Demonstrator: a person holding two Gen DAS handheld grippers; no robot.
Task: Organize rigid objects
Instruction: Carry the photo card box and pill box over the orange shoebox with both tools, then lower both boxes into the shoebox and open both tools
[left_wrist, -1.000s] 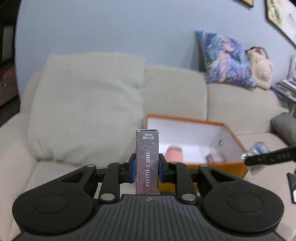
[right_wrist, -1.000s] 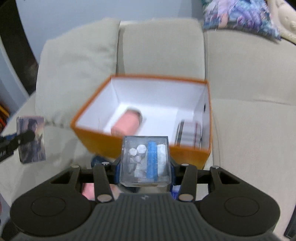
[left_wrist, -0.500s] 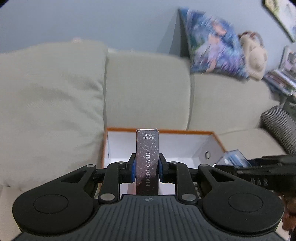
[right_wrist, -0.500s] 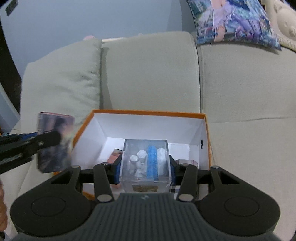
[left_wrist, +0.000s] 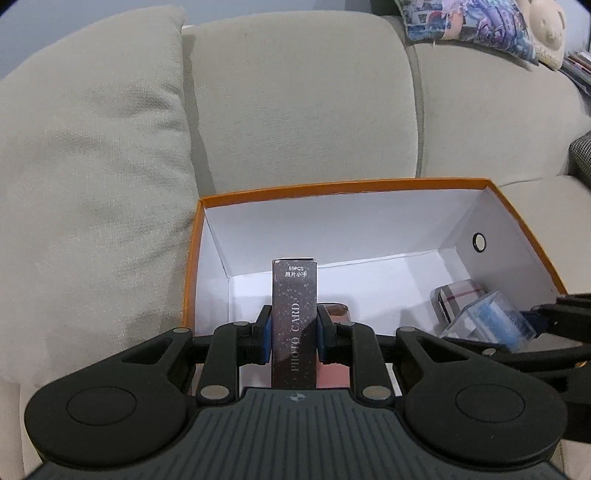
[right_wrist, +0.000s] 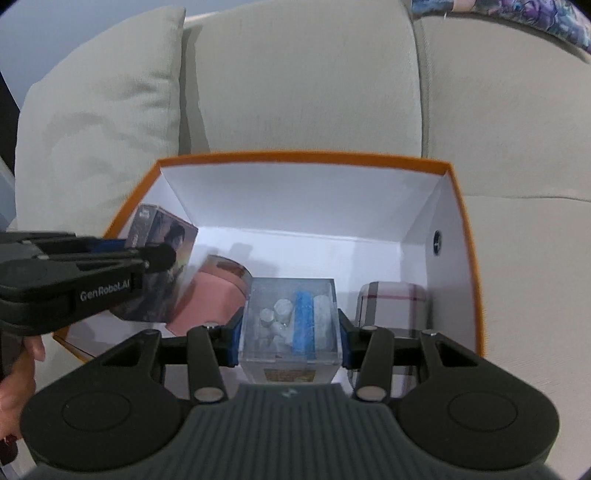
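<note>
The left hand-held gripper (left_wrist: 294, 338) clamps an upright photo card box (left_wrist: 294, 317) above the orange box (left_wrist: 343, 186).

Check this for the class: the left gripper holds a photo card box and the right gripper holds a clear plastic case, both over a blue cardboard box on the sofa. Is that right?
One detail is wrong: the cardboard box is orange outside and white inside, not blue, as the right wrist view shows. The left gripper does hold the photo card box, and the right gripper the clear plastic case, both over that box on the sofa.

Beige fabric sofa (left_wrist: 303, 110) fills the view, loose cream cushion (left_wrist: 92, 184) at its left end, purple printed pillow (left_wrist: 469, 26) top right, blue-grey wall (right_wrist: 74, 22) behind.
</note>
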